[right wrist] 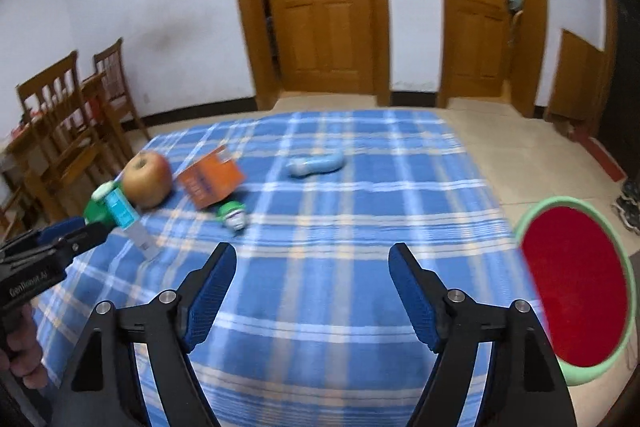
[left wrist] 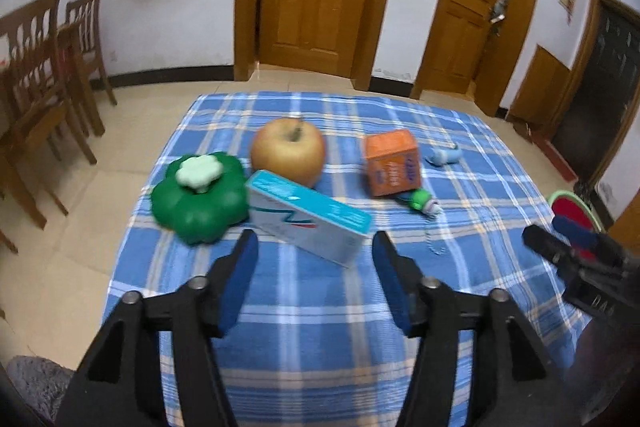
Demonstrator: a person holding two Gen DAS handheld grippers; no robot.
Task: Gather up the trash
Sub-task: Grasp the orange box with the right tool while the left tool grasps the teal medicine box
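A teal and white box (left wrist: 308, 217) lies on the blue plaid cloth (left wrist: 320, 307), just ahead of my open, empty left gripper (left wrist: 314, 247). An orange carton (left wrist: 393, 163) stands further back, with a small green and white toy (left wrist: 423, 201) by it and a light blue tube (left wrist: 444, 155) behind. My right gripper (right wrist: 312, 259) is open and empty above bare cloth. In its view the orange carton (right wrist: 210, 179), the toy (right wrist: 233, 215), the tube (right wrist: 316, 163) and the teal box (right wrist: 126, 217) lie to the left and ahead. The left gripper's tips (right wrist: 64, 239) show at the left edge.
A green clover-shaped container (left wrist: 200, 197) and an apple (left wrist: 288, 151) sit left of the box. A red bin with a green rim (right wrist: 576, 287) stands on the floor right of the table. Wooden chairs (left wrist: 44, 87) stand at the left. Doors line the back wall.
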